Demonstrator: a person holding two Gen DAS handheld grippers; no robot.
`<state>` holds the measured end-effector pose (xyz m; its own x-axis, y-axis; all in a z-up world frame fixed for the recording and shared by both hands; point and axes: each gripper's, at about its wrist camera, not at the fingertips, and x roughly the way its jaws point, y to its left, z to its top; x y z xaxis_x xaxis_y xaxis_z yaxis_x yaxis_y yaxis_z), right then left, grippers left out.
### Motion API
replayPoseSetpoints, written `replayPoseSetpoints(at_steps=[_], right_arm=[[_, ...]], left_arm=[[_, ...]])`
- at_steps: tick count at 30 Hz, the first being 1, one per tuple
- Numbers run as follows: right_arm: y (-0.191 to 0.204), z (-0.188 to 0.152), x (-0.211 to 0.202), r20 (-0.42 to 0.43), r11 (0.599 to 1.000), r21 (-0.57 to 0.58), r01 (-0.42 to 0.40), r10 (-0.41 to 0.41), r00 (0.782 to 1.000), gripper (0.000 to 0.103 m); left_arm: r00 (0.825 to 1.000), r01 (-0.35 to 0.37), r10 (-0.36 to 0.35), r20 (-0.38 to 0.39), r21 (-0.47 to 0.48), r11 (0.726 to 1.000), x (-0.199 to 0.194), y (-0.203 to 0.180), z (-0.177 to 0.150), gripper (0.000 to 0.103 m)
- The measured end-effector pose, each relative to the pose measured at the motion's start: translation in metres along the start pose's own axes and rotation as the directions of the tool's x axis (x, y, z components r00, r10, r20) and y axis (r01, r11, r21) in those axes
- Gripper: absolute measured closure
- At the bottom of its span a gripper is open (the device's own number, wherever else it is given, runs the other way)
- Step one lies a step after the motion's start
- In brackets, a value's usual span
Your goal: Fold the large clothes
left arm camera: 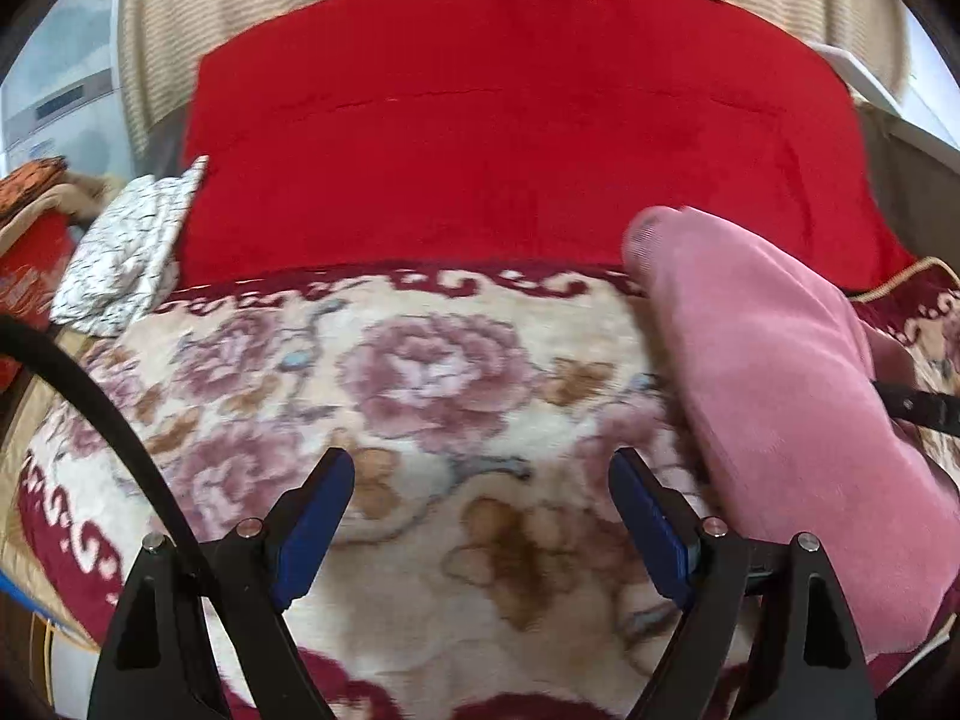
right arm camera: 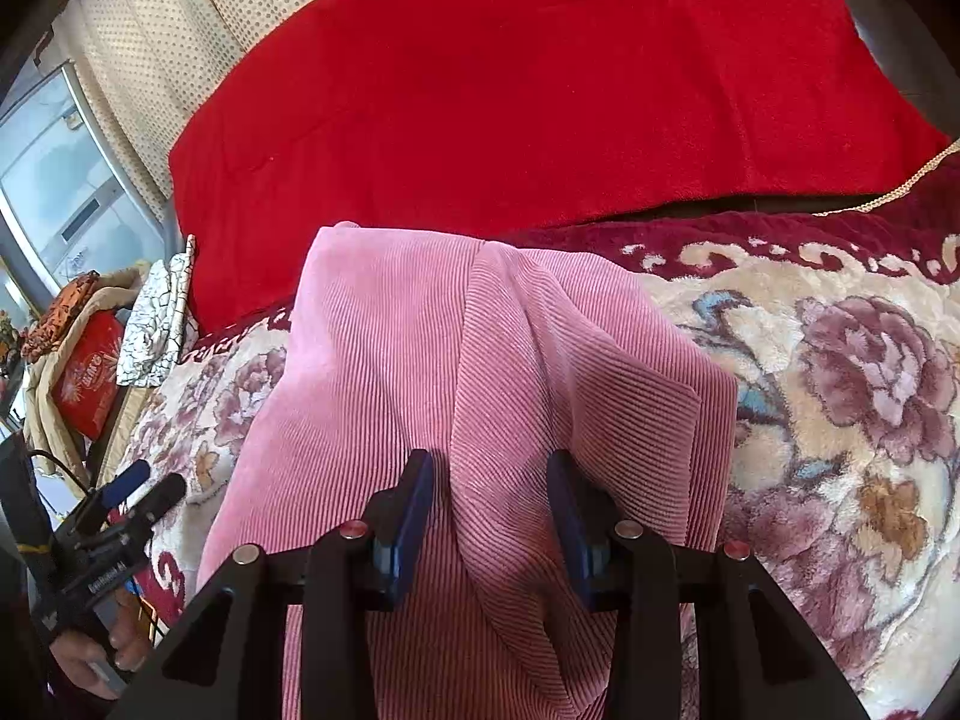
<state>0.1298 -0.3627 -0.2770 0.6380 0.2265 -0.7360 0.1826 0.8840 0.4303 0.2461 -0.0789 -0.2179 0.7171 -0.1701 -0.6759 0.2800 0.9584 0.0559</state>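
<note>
A pink corduroy garment lies folded on a floral blanket. My right gripper holds a thick raised fold of it between its blue pads, jaws part closed on the cloth. In the left wrist view the pink garment sits at the right, blurred. My left gripper is open and empty over the floral blanket, left of the garment. The left gripper also shows in the right wrist view at the far left, held by a hand.
A red blanket lies behind the floral one, also in the right wrist view. A black-and-white patterned cloth and a red bag sit at the left edge. A beige curtain hangs behind.
</note>
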Motion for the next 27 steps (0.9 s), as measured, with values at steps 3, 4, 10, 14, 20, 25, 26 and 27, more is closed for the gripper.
replayPoseSetpoints(at_steps=[3, 4, 10, 14, 20, 25, 26, 27], right_arm=[[0.000, 0.000, 0.000, 0.001, 1.000, -0.001, 0.001, -0.001, 1.000, 0.060], [0.000, 0.000, 0.000, 0.001, 1.000, -0.001, 0.001, -0.001, 1.000, 0.060], [0.001, 0.000, 0.001, 0.002, 1.000, -0.005, 0.004, -0.004, 1.000, 0.060], [0.001, 0.001, 0.002, 0.004, 1.000, -0.007, 0.007, -0.007, 1.000, 0.059], [0.001, 0.002, 0.002, 0.006, 1.000, -0.006, 0.008, -0.008, 1.000, 0.059], [0.001, 0.001, 0.002, 0.006, 1.000, -0.005, 0.007, -0.007, 1.000, 0.059], [0.001, 0.001, 0.002, 0.006, 1.000, -0.004, 0.007, -0.007, 1.000, 0.059], [0.001, 0.001, 0.002, 0.006, 1.000, -0.005, 0.007, -0.007, 1.000, 0.059]], left_arm=[[0.999, -0.034, 0.034, 0.000, -0.025, 0.999, -0.001, 0.012, 0.001, 0.016], [0.999, -0.047, 0.047, -0.001, -0.035, 0.998, -0.001, 0.016, 0.000, 0.016], [0.994, -0.105, 0.106, 0.004, -0.071, 0.992, -0.005, 0.036, -0.001, 0.016], [0.993, -0.121, 0.122, 0.007, -0.081, 0.989, -0.008, 0.043, -0.002, 0.016], [0.990, -0.140, 0.142, 0.017, -0.089, 0.986, -0.010, 0.048, -0.002, 0.016], [0.985, -0.168, 0.171, 0.029, -0.088, 0.982, -0.011, 0.050, -0.001, 0.016], [0.984, -0.174, 0.177, 0.031, -0.085, 0.981, -0.011, 0.050, -0.001, 0.016], [0.983, -0.178, 0.181, 0.032, -0.084, 0.980, -0.011, 0.049, -0.001, 0.016]])
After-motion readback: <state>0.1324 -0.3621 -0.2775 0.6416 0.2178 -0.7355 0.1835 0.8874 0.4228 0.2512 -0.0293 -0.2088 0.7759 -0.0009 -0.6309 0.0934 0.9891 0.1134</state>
